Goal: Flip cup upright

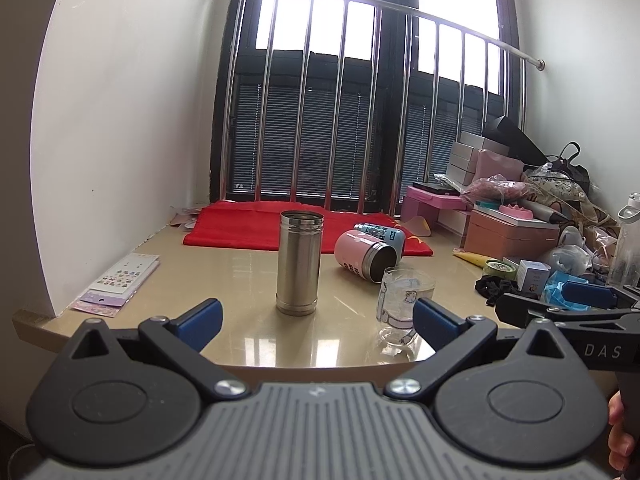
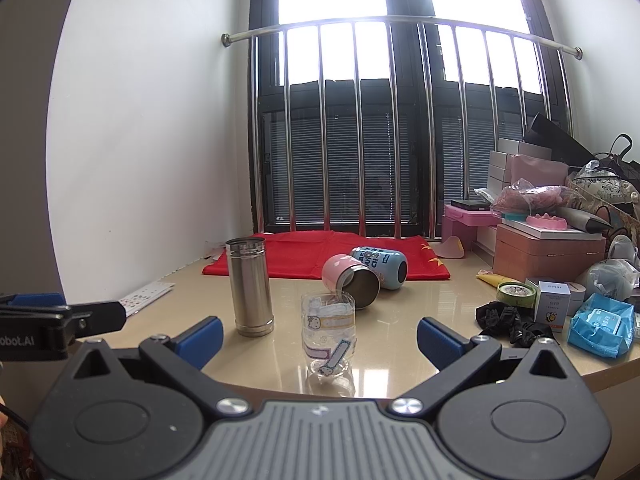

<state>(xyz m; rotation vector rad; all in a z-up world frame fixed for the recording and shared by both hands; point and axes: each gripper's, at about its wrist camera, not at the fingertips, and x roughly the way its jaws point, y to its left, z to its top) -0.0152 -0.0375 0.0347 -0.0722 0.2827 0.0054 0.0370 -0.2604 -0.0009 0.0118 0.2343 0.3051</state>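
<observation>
A pink cup (image 1: pixel 362 255) (image 2: pixel 350 280) lies on its side on the beige table, its steel mouth toward me. A blue cup (image 1: pixel 380 234) (image 2: pixel 380 261) lies on its side just behind it, on the edge of a red cloth (image 1: pixel 248 224). A steel cup (image 1: pixel 298 262) (image 2: pixel 250 286) stands upright. A clear glass (image 1: pixel 400 306) (image 2: pixel 328 338) with cartoon stickers stands upright near the front edge. My left gripper (image 1: pixel 318 322) is open and empty in front of the steel cup. My right gripper (image 2: pixel 320 340) is open and empty, with the glass between its fingers' line of sight.
Boxes, bags and packets (image 2: pixel 560 264) crowd the table's right side. A sticker sheet (image 1: pixel 120 284) lies at the left by the wall. A metal railing (image 2: pixel 380 128) and window stand behind. The table's front edge (image 1: pixel 320 362) is just before the grippers.
</observation>
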